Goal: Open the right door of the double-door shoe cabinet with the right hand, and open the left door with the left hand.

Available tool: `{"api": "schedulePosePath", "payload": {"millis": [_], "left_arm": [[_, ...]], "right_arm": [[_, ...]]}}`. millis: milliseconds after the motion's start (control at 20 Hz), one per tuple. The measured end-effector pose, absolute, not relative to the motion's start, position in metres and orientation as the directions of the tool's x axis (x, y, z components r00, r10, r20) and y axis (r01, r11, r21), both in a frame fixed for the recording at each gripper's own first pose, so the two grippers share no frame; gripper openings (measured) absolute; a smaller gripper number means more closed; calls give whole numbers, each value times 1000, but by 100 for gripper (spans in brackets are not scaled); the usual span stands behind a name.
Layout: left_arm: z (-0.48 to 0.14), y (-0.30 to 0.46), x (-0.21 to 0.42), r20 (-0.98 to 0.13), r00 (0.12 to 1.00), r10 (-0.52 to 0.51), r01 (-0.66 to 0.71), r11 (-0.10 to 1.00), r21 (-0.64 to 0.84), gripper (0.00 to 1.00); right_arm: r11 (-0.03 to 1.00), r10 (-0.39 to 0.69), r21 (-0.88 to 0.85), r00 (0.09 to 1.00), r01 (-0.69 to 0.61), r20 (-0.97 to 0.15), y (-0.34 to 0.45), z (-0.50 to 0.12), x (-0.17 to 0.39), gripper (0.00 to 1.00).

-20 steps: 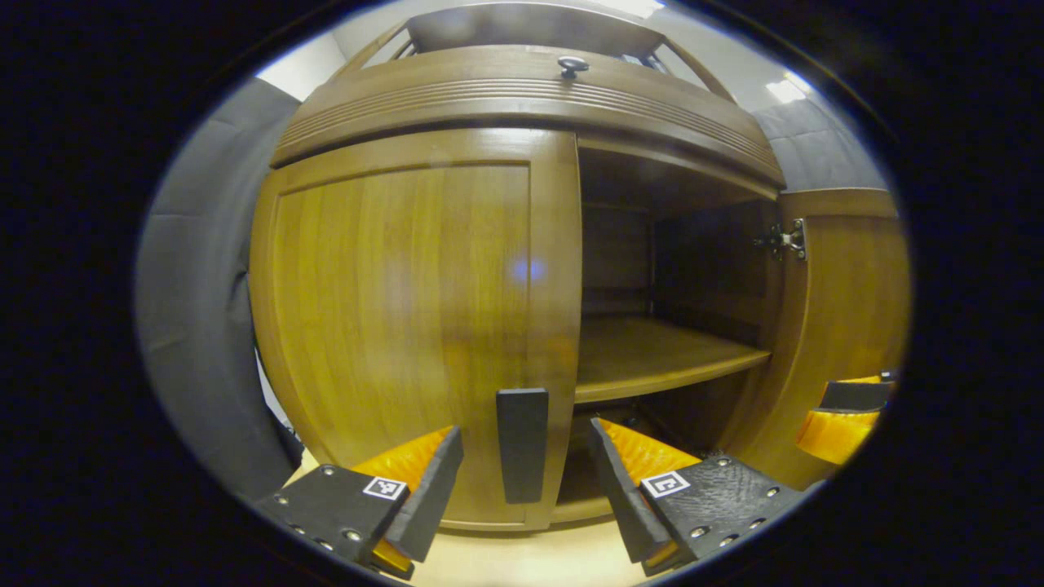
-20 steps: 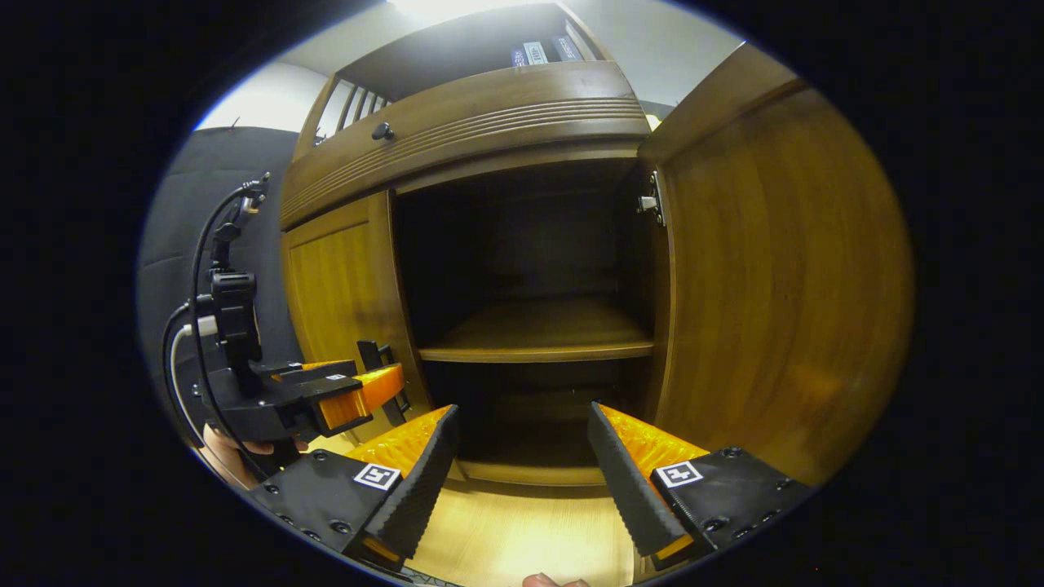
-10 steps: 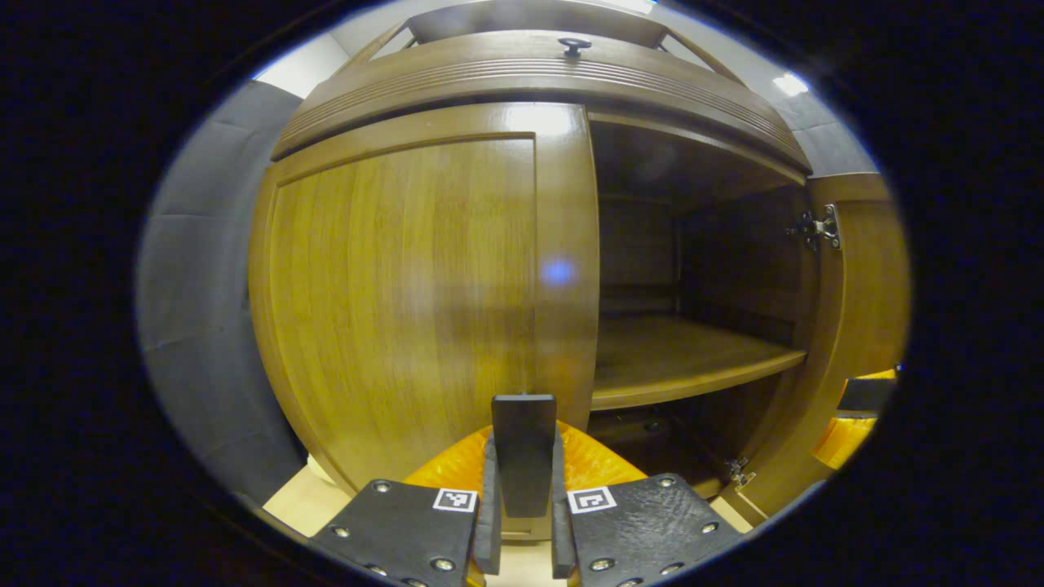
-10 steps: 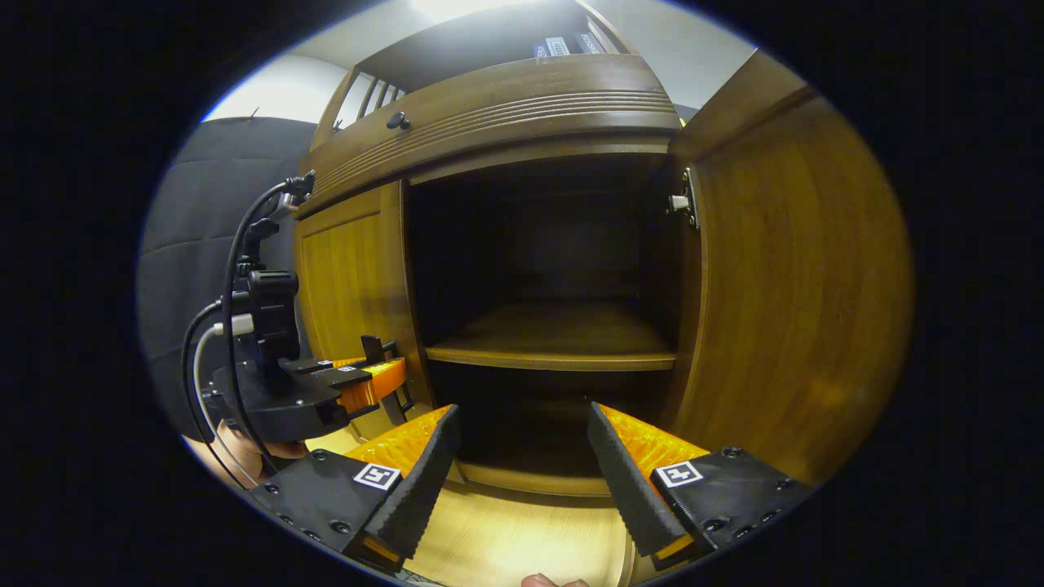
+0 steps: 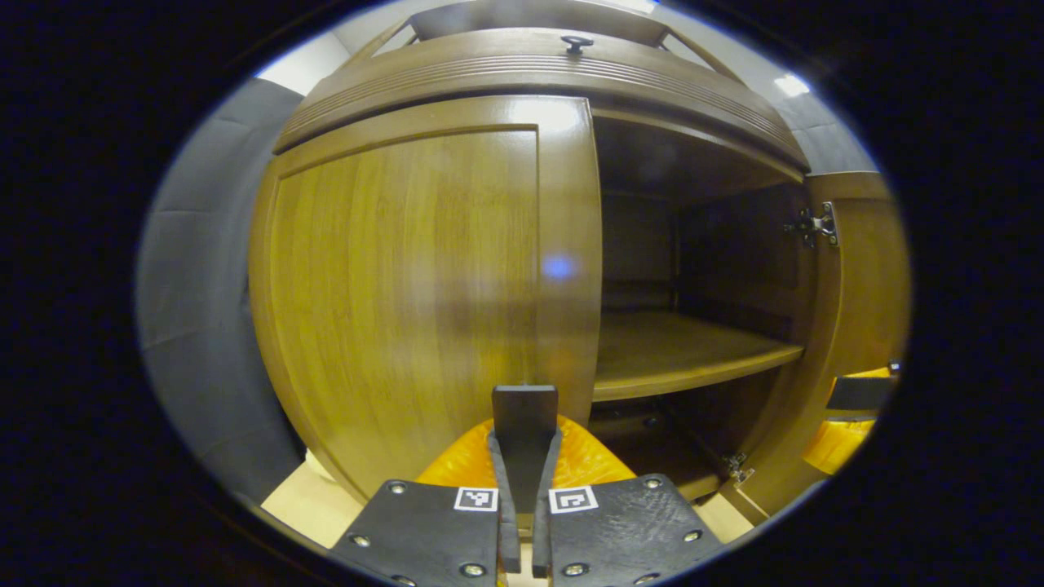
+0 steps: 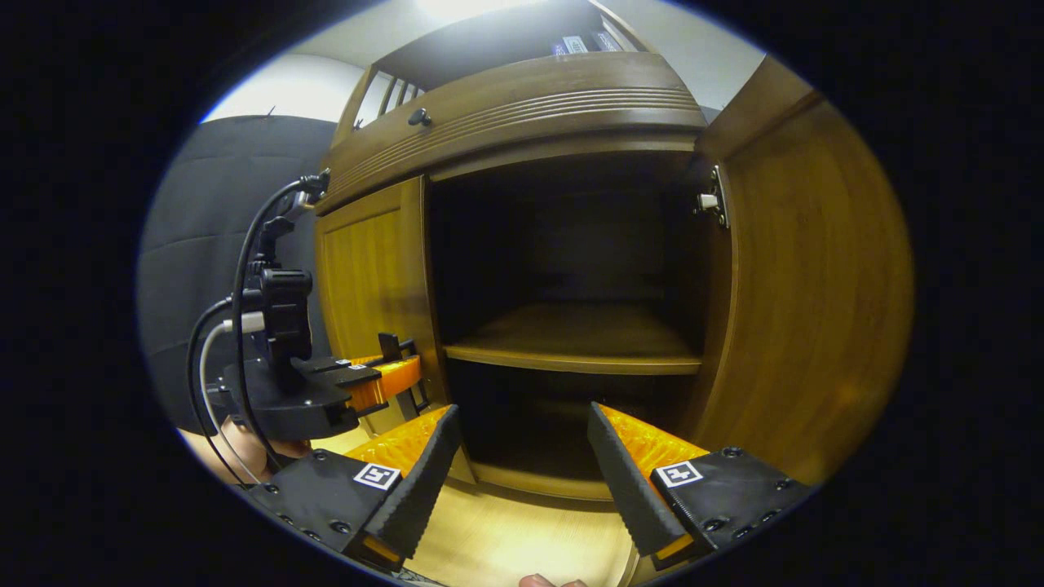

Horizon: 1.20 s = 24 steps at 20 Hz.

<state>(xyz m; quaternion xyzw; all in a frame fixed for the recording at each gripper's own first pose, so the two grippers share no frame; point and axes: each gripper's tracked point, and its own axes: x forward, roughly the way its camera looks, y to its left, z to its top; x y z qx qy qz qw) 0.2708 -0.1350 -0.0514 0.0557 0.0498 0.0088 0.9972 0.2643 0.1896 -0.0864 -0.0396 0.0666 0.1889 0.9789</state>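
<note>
pinching the left door's handle, with the pull direction the thing that matters

the left gripper [image 5: 524, 489] has its fingers pressed onto the dark upright handle [image 5: 524, 432] on the left door [image 5: 408, 277], which sits shut against the cabinet front; the handle's long axis runs vertical, straight ahead between the fingers, at the door's inner edge beside the open compartment and its shelf [image 5: 685, 355]. i'd judge the door must swing toward the holder and out to its hinge side. the right door [image 6: 816, 285] already stands wide open, and the right gripper [image 6: 522, 481] hangs spread and empty, near the cabinet's floor edge.
</note>
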Motion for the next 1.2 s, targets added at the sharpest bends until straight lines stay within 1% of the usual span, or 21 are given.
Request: {"api": "schedulePosePath", "payload": {"millis": [200,450,500,600,750,800,950,1200], "left_arm": [[-50,-133,256,-94,995,18,-8,994,106,10],[-51,-127,224,-94,996,-5,13,996,94,10],[-50,-125,215,-92,996,-10,19,996,92,10],[-51,-119,200,-90,996,-20,28,996,90,8],[-50,-111,180,-84,996,-30,37,996,86,10],[-50,-108,173,-83,996,-35,42,995,86,8],[-50,-99,157,-76,995,-68,74,994,82,10],[-47,-101,154,-43,994,-101,104,990,90,10]], "right_arm": [[933,343,-55,927,-354,-155,185,-86,262,93],[959,275,-21,946,-283,-174,181,-90,252,93],[963,261,-25,951,-269,-165,179,-87,250,98],[969,237,-34,959,-245,-154,178,-87,250,97],[975,208,-43,965,-217,-157,175,-84,248,93],[977,199,-43,968,-207,-154,174,-83,247,93],[981,177,-56,973,-187,-146,175,-80,246,93],[984,153,-71,980,-163,-125,173,-77,241,93]]}}
